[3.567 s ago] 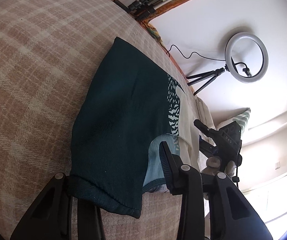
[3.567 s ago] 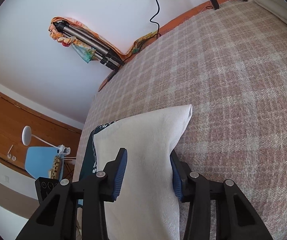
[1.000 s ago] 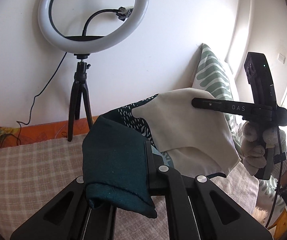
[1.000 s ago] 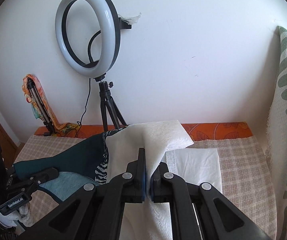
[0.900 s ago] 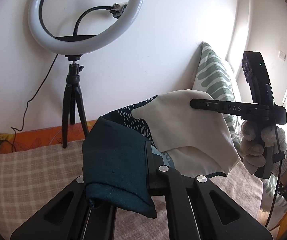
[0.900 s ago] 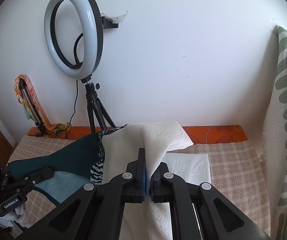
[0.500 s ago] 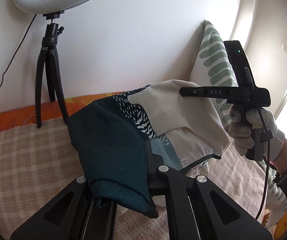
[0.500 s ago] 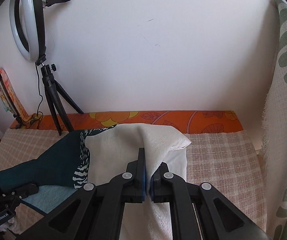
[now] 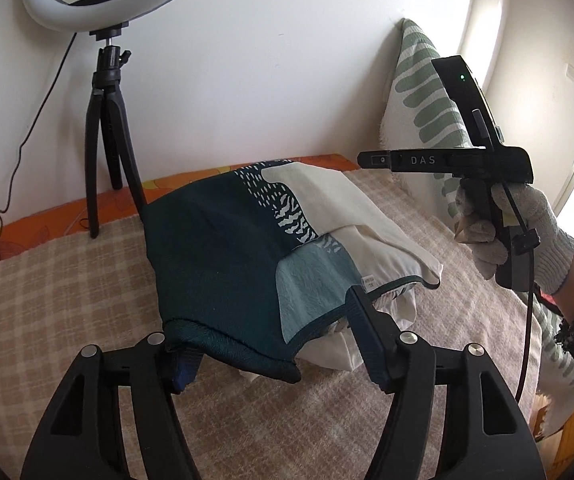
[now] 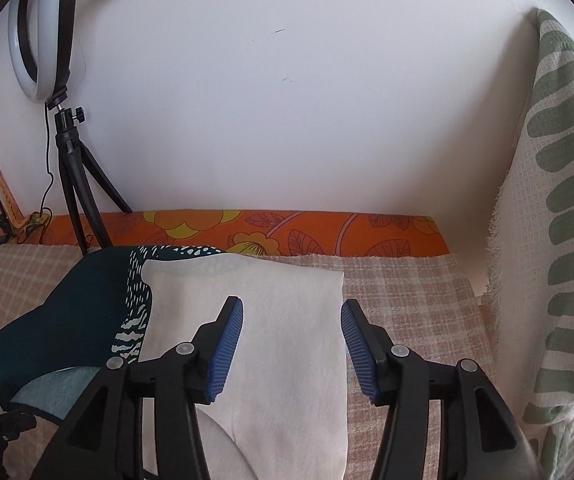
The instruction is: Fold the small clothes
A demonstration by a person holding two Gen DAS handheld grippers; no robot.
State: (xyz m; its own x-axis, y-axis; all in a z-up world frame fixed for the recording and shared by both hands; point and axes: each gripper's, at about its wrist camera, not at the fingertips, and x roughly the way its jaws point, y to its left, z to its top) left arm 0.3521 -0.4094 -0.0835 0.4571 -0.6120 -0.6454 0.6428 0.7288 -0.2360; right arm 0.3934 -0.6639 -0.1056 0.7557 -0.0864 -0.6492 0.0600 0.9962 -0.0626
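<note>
Both grippers, left point(image 9: 271, 340) and right point(image 10: 291, 344), are hovering with jaws spread apart over the folded garment point(image 9: 255, 248), which is lying released on the checked bedcover point(image 9: 47, 280), apparently so the fold settles.

The left gripper point(image 9: 271, 340) is showing black plastic arms with silver screws and dark blue ribbed pads. The right gripper point(image 10: 291, 344) is wearing brighter blue ribbed pads; its black body is bearing "DAS" lettering, a green light and a trailing black cable. The right hand point(image 9: 515, 232) is wearing a white knit glove beneath a dark sleeve.
</note>
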